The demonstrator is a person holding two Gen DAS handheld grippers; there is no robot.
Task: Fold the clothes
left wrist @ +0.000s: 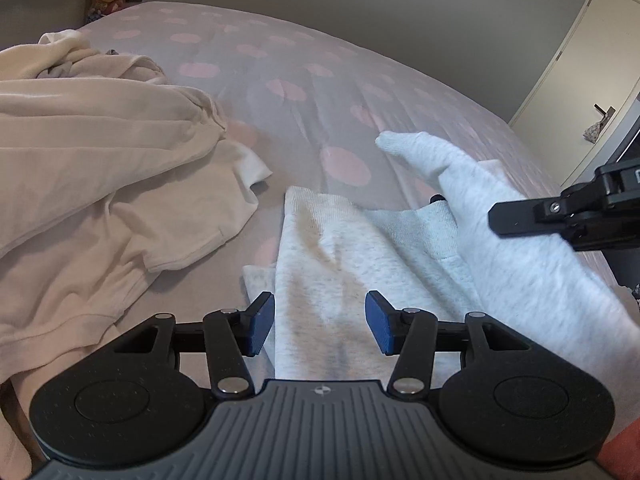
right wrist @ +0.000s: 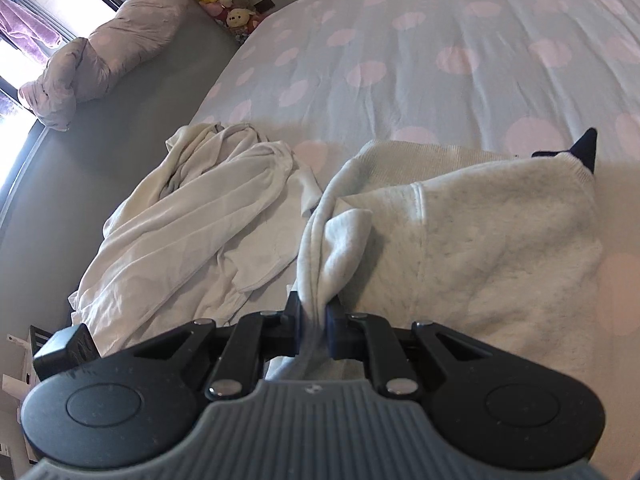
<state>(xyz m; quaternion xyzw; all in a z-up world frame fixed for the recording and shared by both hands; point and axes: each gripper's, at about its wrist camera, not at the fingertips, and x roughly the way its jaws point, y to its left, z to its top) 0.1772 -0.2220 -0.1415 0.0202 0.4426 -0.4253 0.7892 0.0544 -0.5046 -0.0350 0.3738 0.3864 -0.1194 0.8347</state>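
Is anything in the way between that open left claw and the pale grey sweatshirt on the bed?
Nothing visible. The left gripper hangs open directly over the pale grey fleece sweatshirt, with only air between. The cream garment lies off to the side, and the right gripper already pinches the sweatshirt's sleeve.

Light grey sweatshirt [right wrist: 480,240], cream garment [left wrist: 100,152], grey bedspread [right wrist: 440,40] with pink dots.

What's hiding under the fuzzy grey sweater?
Mostly the polka-dot bedsheet. A dark pointed thing pokes out behind the fuzzy light-grey sweater; the rest of it is covered.
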